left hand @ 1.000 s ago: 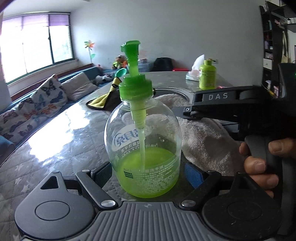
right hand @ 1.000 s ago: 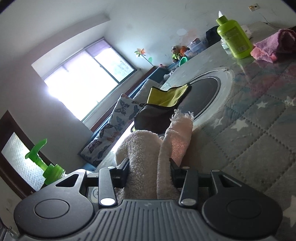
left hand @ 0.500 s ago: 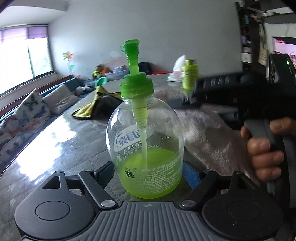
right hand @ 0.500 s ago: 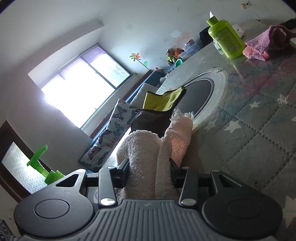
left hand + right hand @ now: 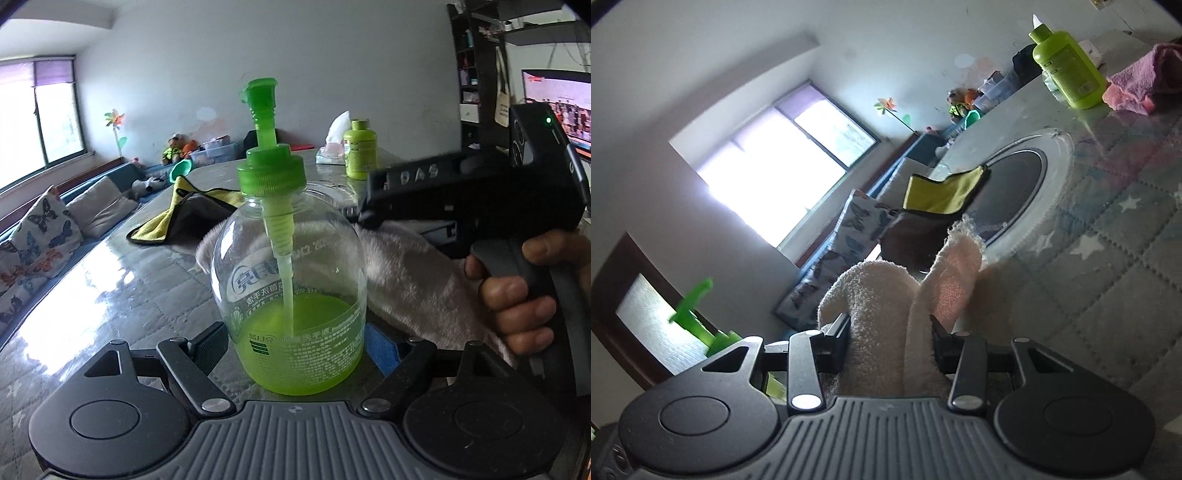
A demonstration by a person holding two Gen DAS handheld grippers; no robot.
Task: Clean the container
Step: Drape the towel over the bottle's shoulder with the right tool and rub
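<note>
A clear pump bottle [image 5: 291,295] with a green pump head and green liquid in its lower part stands upright between my left gripper's [image 5: 295,347] fingers, which are shut on its base. My right gripper [image 5: 890,339] is shut on a cream towel [image 5: 886,332]. In the left wrist view the towel [image 5: 417,280] lies against the bottle's right rear side, with the right gripper body [image 5: 472,192] above it. The bottle's green pump [image 5: 698,314] shows at the left edge of the right wrist view.
A yellow and dark cloth [image 5: 192,210] lies on the quilted table [image 5: 92,302] beyond the bottle. A green bottle [image 5: 360,155] and a tissue pack [image 5: 334,147] stand at the far end, with a pink cloth [image 5: 1141,85] nearby. A round inset [image 5: 1015,192] is in the tabletop. A sofa [image 5: 44,236] lies left.
The right gripper with the towel has shifted along the bottle's right rear side. The left view has swung slightly. Both grips are unchanged.
</note>
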